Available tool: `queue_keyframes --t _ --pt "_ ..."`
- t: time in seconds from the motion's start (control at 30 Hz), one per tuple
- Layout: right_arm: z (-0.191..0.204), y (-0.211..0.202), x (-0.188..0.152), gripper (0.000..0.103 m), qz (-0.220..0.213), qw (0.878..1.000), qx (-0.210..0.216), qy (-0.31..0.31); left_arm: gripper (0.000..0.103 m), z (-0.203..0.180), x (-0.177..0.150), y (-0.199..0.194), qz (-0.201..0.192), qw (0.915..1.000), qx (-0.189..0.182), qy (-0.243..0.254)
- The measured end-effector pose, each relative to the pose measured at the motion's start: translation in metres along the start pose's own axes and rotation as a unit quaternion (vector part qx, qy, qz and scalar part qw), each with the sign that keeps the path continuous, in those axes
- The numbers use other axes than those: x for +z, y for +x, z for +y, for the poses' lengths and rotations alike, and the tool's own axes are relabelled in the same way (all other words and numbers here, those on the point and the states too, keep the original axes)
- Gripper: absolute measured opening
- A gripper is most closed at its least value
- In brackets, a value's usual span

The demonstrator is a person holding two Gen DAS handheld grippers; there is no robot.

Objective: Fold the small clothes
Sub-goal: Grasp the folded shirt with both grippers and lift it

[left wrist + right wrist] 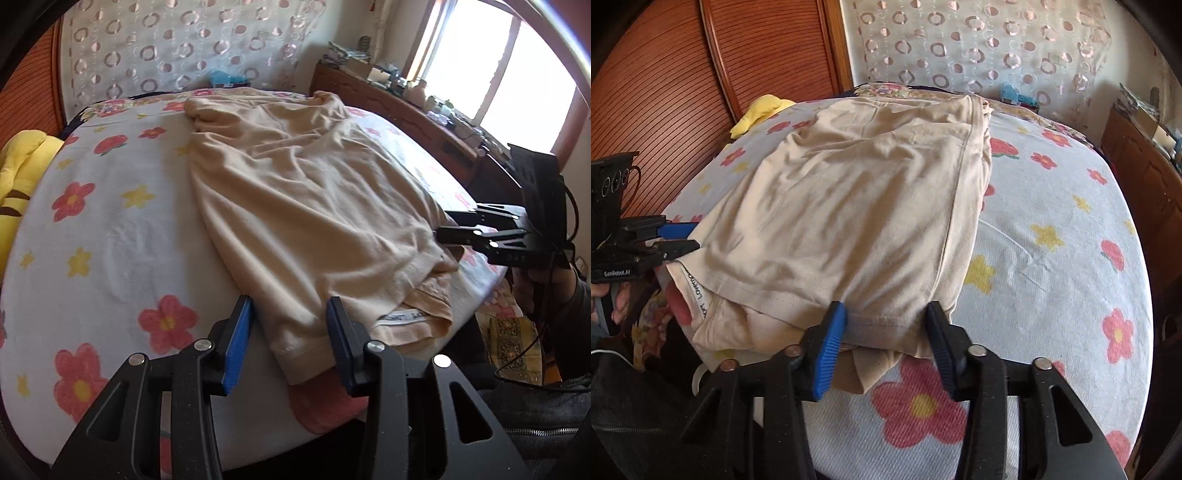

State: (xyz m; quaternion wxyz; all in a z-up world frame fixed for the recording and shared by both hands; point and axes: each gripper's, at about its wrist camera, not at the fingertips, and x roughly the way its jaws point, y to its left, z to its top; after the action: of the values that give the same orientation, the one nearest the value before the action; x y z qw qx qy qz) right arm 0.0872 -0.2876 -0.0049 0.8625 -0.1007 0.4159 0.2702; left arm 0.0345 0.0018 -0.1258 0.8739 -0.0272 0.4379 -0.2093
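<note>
While both grippers tilt down toward the near edge of the bed [110,240], the beige garment [295,206] lies spread over the flowered sheet, one layer folded over another, its near hem at the mattress edge. Left gripper [290,341]: jaws moderately apart, straddling the near corner of the hem; the cloth passes between the blue pads, but whether the pads press on it cannot be told. Seen from the right wrist view, this same gripper [683,238] reaches in from the left, its tips at the garment's [857,206] corner, with a hand [613,302] gripping the handle below. Right gripper [886,341]: jaws moderately apart on either side of the hem's other near corner; the fabric edge sits between the pads, contact uncertain. In the left wrist view the right gripper [448,227] enters from the right, its tips at the folded edge of the cloth. A white label strip [696,291] shows at the neckline near the mattress edge. Around the bed: a yellow plush toy [22,173] at the far left, a curtain with ring pattern [177,48] behind, a wooden slatted door [683,85], a cluttered wooden cabinet [406,107] beneath a bright window [491,62]. Nothing lies on top of the garment.
</note>
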Motion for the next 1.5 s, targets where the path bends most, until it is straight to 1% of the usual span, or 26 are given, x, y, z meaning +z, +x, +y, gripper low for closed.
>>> queue_keyframes --t 0.03,0.07,0.1,0.13,0.2,0.27,0.33,0.4,0.47,0.53,0.6,0.63,0.67,0.7,0.73,0.77,0.83,0.9,0.97,1.0,1.07,1.13,1.2,1.3,1.37,1.5 --pt "0.000 0.000 0.000 0.024 0.000 1.000 0.012 0.001 0.029 -0.002 -0.001 0.000 -0.002 1.0000 -0.006 0.005" --pt "0.001 -0.001 0.000 0.017 -0.001 1.000 0.023 0.003 0.020 -0.003 -0.001 0.002 0.000 0.9998 -0.019 0.006" --pt "0.002 -0.002 0.000 0.012 -0.002 1.000 0.030 0.000 0.010 -0.002 0.000 0.004 0.002 0.9995 -0.030 0.003" --pt "0.005 -0.002 0.000 0.010 -0.005 1.000 0.028 -0.004 0.005 -0.002 0.002 0.005 0.003 0.9993 -0.036 0.006" --pt "0.003 -0.009 0.004 0.009 -0.022 0.999 0.040 0.002 0.003 -0.001 0.010 -0.001 -0.012 0.9985 -0.053 0.006" --pt "0.001 -0.022 0.021 0.009 -0.044 0.998 0.050 -0.002 0.003 0.001 0.033 -0.014 -0.040 0.9971 -0.064 0.002" --pt "-0.003 -0.035 0.054 0.009 -0.074 0.996 0.041 -0.019 0.003 0.007 0.071 -0.022 -0.069 0.9952 -0.069 0.001" --pt "-0.011 -0.036 0.098 0.009 -0.093 0.995 0.024 -0.034 0.003 0.015 0.115 -0.021 -0.094 0.9942 -0.052 0.004" --pt "-0.026 -0.025 0.142 0.009 -0.101 0.994 0.009 -0.031 0.003 0.031 0.162 -0.010 -0.107 0.9936 -0.036 -0.007" --pt "-0.043 -0.006 0.178 0.009 -0.102 0.994 -0.019 -0.015 0.003 0.052 0.208 0.010 -0.110 0.9936 0.000 -0.023" --pt "-0.067 0.026 0.208 0.010 -0.082 0.996 -0.028 0.013 0.003 0.074 0.237 0.036 -0.086 0.9957 0.005 -0.035" --pt "-0.078 0.041 0.216 0.018 -0.068 0.997 -0.029 0.026 0.010 0.087 0.248 0.049 -0.074 0.9961 0.006 -0.047" --pt "-0.087 0.052 0.222 0.023 -0.058 0.997 -0.043 0.036 0.019 0.095 0.254 0.055 -0.072 0.9961 0.006 -0.051" --pt "-0.095 0.057 0.223 0.036 -0.066 0.995 -0.060 0.044 0.033 0.101 0.256 0.058 -0.073 0.9959 0.014 -0.051" --pt "-0.100 0.057 0.220 0.050 -0.081 0.993 -0.072 0.048 0.036 0.106 0.255 0.060 -0.074 0.9955 0.029 -0.051" --pt "-0.102 0.055 0.215 0.053 -0.095 0.991 -0.081 0.052 0.036 0.109 0.252 0.060 -0.073 0.9956 0.033 -0.050" --pt "-0.101 0.055 0.202 0.055 -0.102 0.992 -0.060 0.044 0.038 0.115 0.242 0.059 -0.069 0.9961 0.031 -0.045" --pt "-0.093 0.066 0.187 0.055 -0.087 0.995 -0.039 0.029 0.039 0.117 0.229 0.062 -0.051 0.9976 0.036 -0.031" --pt "-0.092 0.083 0.175 0.055 -0.053 0.998 -0.029 0.020 0.039 0.120 0.221 0.073 -0.019 0.9991 0.030 -0.024" --pt "-0.092 0.092 0.172 0.055 -0.043 0.999 -0.026 0.017 0.039 0.121 0.217 0.080 -0.002 0.9995 0.024 -0.021" --pt "-0.093 0.112 0.171 0.055 -0.024 0.999 -0.041 0.014 0.039 0.121 0.214 0.097 0.019 0.9995 0.016 -0.018" --pt "-0.101 0.131 0.176 0.057 -0.015 0.999 -0.036 0.034 0.039 0.123 0.216 0.116 0.034 0.9990 0.016 -0.026" --pt "-0.107 0.145 0.183 0.060 -0.012 0.998 -0.021 0.057 0.039 0.128 0.220 0.128 0.043 0.9985 0.006 -0.035" --pt "-0.117 0.155 0.186 0.068 -0.009 0.997 -0.015 0.078 0.039 0.132 0.230 0.135 0.036 0.9984 -0.003 -0.044" --pt "-0.120 0.161 0.185 0.068 -0.007 0.996 0.001 0.084 0.039 0.131 0.236 0.140 0.036 0.9986 -0.007 -0.040" --pt "-0.124 0.150 0.194 0.066 -0.019 0.996 0.026 0.082 0.039 0.130 0.245 0.146 0.031 0.9988 -0.014 -0.035"
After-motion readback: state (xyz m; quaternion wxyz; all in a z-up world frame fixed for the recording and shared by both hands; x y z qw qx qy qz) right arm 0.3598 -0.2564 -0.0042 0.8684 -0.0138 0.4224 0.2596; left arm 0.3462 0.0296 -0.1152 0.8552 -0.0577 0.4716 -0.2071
